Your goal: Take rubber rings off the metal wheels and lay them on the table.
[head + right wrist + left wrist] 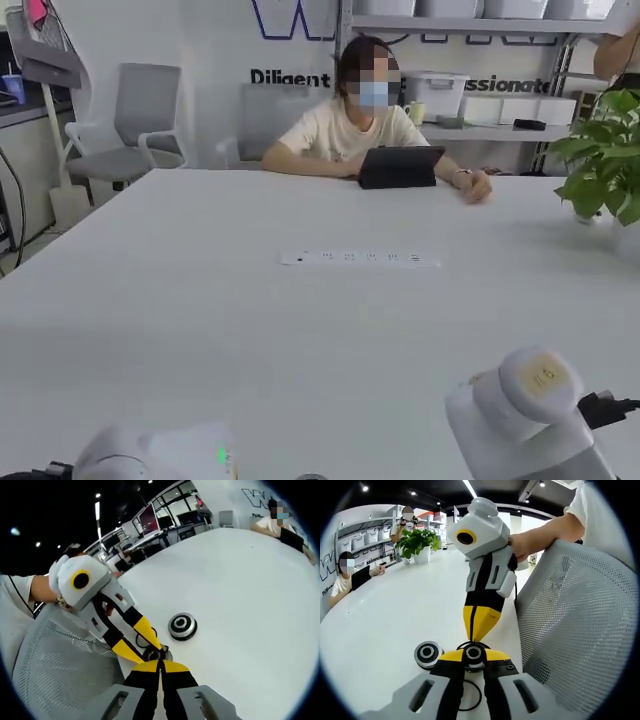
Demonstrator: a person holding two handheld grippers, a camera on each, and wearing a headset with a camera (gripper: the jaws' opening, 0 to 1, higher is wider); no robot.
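While the left tongs (473,658) clamp one metal wheel (473,652) and the right tongs (160,665), drawn narrow, nip at its rim, one rubber ring (471,701) seemingly lies freed under the left jaws. The second wheel (182,626), just beside them, looks unstripped. Bare surface (240,590) opens beyond the tongs, while its edge and a mesh chair (575,630) crowd the person's side.

the back wall (200,40) reads "diligent" and, partly hidden, "ssionate".
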